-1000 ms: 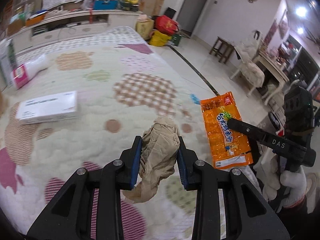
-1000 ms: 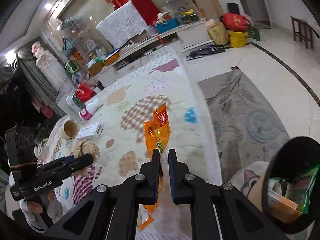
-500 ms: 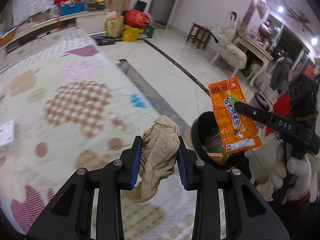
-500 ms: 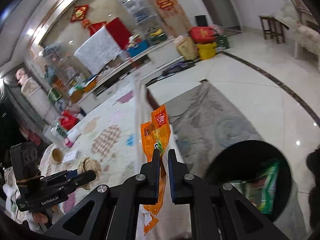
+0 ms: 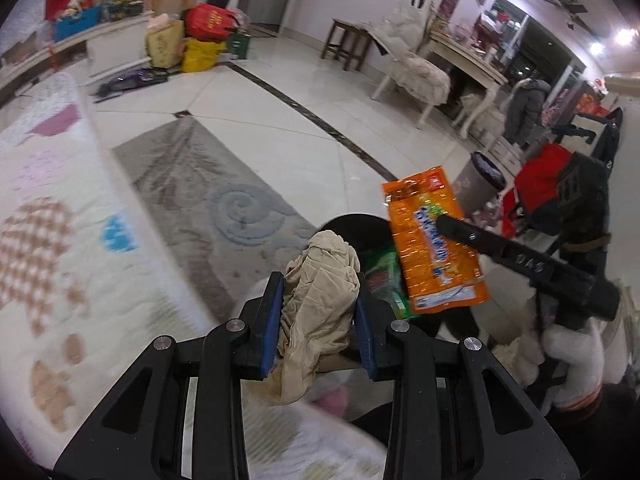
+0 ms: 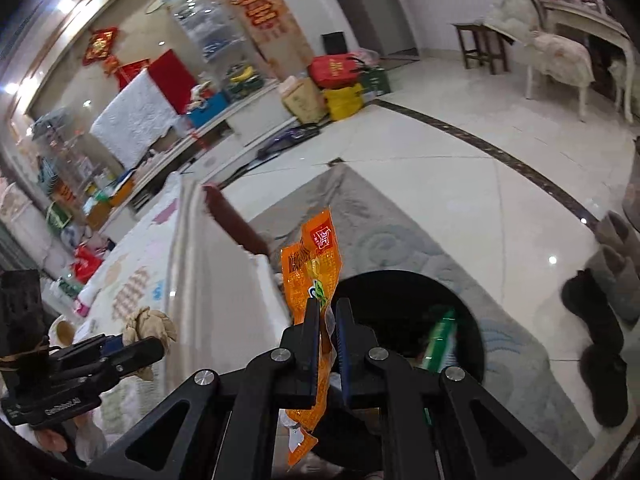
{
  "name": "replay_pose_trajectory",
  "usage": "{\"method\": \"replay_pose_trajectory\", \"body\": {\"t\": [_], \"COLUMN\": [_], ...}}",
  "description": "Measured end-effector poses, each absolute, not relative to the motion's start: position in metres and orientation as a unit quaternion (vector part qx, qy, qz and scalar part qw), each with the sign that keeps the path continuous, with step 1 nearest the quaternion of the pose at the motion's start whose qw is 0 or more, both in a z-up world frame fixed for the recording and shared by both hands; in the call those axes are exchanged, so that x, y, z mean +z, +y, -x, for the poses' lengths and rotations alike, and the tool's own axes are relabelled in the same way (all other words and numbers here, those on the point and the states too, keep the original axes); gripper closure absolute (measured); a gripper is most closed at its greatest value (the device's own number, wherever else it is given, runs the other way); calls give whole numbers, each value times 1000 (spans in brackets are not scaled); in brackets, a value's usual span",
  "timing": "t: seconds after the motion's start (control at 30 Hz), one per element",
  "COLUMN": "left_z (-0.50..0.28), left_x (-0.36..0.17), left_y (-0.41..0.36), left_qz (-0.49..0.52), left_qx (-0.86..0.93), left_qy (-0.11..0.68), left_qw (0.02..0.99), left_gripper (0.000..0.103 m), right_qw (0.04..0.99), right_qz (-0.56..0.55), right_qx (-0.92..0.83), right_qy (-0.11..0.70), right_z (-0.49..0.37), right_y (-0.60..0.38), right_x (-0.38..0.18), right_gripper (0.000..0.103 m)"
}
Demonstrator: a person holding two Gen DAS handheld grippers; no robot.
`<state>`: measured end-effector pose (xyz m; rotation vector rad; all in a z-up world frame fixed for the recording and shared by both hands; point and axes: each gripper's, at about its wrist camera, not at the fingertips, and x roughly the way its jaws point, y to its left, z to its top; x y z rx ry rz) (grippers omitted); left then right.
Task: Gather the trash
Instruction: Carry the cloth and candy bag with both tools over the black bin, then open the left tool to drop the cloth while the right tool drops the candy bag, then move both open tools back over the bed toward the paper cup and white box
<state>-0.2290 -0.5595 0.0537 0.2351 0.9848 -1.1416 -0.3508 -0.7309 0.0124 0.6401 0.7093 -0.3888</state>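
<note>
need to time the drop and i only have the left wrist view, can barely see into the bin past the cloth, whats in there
Observer: The right wrist view looks into the black bin; a green packet leans inside it, with room around it.
Operator: is the orange wrapper pinched properly
Observer: Yes. The right gripper is shut on the orange wrapper, near its middle, with the lower end hanging below the jaws.
Operator: anything on the floor by the bin
Observer: Dark boots stand on the tiles to its right, apart from the bin.
</note>
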Motion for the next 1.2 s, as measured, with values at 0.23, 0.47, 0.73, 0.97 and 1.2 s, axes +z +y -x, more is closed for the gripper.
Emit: {"method": "replay_pose_trajectory", "body": {"t": [0.23, 0.47, 0.73, 0.97, 1.2], "left_z": [238, 243, 233, 218, 199], "left_x": [43, 38, 49, 56, 57], "left_y": [-598, -604, -567, -528, -480], "left_qz": [-79, -94, -107, -107, -93], "left_qx": [-546, -543, -501, -456, -414], "left_qy": [467, 468, 439, 417, 409], "left_qw": [691, 690, 738, 779, 808], "left_gripper": [53, 39, 39, 39, 39], "right_qw": [852, 843, 846, 860, 871], "right_qz": [-298, -296, -293, -265, -229], "right_qx": [-233, -240, -209, -165, -127], "right_qy": [360, 379, 392, 404, 415], "right_z": [368, 374, 358, 330, 297], "right_y": [-752, -751, -726, -688, -648], "right_x": [-1, -9, -15, -7, 7], "right_gripper": [95, 62, 62, 62, 61]}}
